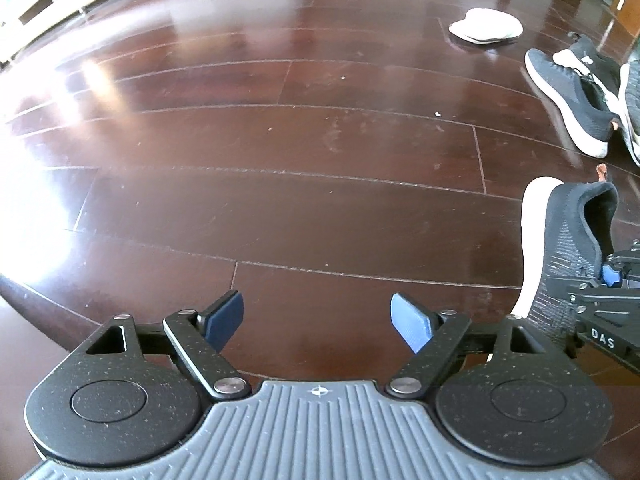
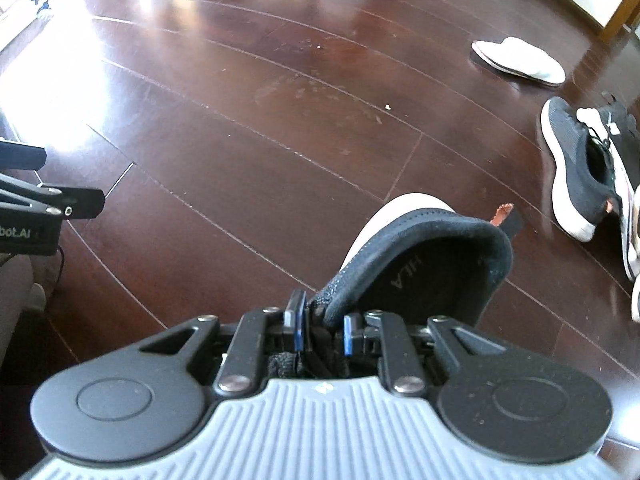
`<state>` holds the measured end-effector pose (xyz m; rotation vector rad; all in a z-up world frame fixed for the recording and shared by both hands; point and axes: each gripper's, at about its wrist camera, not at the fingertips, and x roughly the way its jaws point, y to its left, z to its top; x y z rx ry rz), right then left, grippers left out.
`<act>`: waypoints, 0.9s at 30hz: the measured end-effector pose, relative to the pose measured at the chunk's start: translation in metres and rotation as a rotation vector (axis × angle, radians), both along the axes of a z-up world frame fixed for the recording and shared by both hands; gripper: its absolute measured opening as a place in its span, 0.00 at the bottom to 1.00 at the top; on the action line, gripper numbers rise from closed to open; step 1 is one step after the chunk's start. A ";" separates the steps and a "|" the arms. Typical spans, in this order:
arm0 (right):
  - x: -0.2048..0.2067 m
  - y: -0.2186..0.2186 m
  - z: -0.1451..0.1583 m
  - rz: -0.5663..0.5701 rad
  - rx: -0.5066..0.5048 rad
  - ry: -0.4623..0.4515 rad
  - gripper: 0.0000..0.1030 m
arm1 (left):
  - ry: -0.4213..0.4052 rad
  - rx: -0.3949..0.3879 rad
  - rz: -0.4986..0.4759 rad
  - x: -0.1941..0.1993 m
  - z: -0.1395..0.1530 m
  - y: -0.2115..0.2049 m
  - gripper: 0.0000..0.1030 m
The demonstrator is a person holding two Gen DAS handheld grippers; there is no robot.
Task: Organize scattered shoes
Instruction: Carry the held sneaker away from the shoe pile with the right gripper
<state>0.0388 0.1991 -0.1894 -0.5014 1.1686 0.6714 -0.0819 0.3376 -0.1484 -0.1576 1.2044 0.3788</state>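
From the left wrist view, the left gripper hangs over bare floor with its blue fingers spread wide and nothing between them; off to its right the held shoe, dark knit with a white sole, stands nearly on end, its long axis running up and away from the right gripper that has it by the collar; farther right lie a dark sneaker on its side and, beyond it, a white slipper flat on the boards, both well apart from the left fingers.

From the right wrist view, the right gripper has its fingers drawn close and pinching the edge of the held shoe at the opening, heel end pointing forward and away, the shoe lifted clear of the floor as far as I can judge; the dark sneaker sits ahead and to the right, long axis slanting away, with the white slipper past it; part of the left gripper shows at the left edge.

To my eye the remaining shoes all lie on the right side, so the right hand is the nearer one, yet it is occupied; the free left would have to cross over to reach them.
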 end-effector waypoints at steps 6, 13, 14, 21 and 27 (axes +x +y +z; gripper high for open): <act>-0.004 0.021 -0.014 0.035 -0.038 -0.022 0.18 | 0.014 -0.005 0.007 -0.002 -0.007 0.005 0.84; -0.009 0.032 -0.025 0.098 -0.093 -0.056 0.18 | 0.020 -0.021 0.006 -0.008 -0.011 0.005 0.84; -0.010 0.033 -0.027 0.108 -0.106 -0.064 0.18 | 0.020 -0.025 0.005 -0.007 -0.012 0.005 0.84; -0.010 0.044 -0.041 0.134 -0.155 -0.089 0.18 | 0.026 -0.028 -0.017 -0.003 -0.017 0.000 0.84; -0.003 0.060 -0.048 0.153 -0.155 -0.099 0.18 | 0.027 -0.031 -0.001 -0.004 -0.017 0.003 0.84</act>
